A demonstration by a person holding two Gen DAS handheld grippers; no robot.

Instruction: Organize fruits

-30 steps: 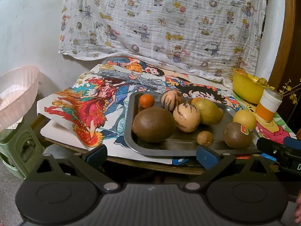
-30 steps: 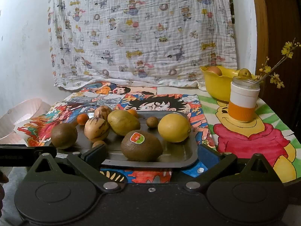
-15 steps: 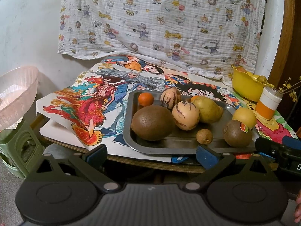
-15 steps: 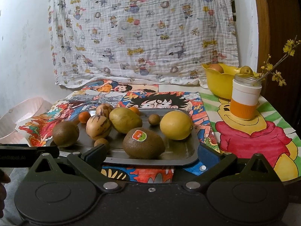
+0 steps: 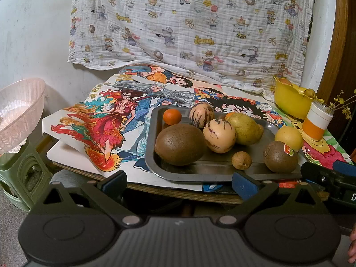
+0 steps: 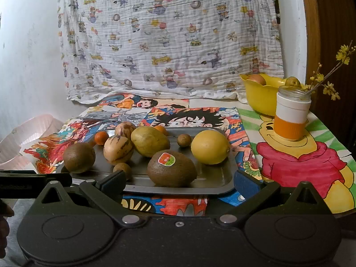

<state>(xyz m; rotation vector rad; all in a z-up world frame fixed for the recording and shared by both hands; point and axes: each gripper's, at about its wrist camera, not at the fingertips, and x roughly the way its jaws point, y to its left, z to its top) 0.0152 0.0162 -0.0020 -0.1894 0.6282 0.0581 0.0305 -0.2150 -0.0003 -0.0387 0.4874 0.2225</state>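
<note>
A grey metal tray (image 5: 200,175) on the table holds several fruits: a big brown kiwi (image 5: 180,143), two striped melons (image 5: 219,135), a small orange (image 5: 172,116), a green-yellow pear (image 5: 244,129), a lemon (image 6: 209,146), a stickered kiwi (image 6: 171,171) and a small brown fruit (image 5: 241,160). My left gripper (image 5: 179,181) hangs open just short of the tray's near edge, holding nothing. My right gripper (image 6: 179,181) is open too, in front of the stickered kiwi. A yellow bowl (image 6: 260,98) with fruit in it stands at the back right.
A white-and-orange jar (image 6: 291,118) with yellow flower twigs stands in front of the bowl. A pink basket (image 5: 17,111) rests on a green stool (image 5: 20,178) left of the table. Cartoon drawings cover the tabletop, and a printed cloth hangs on the wall behind.
Both views have drifted only slightly. No fruit has moved, and both grippers stay open.
</note>
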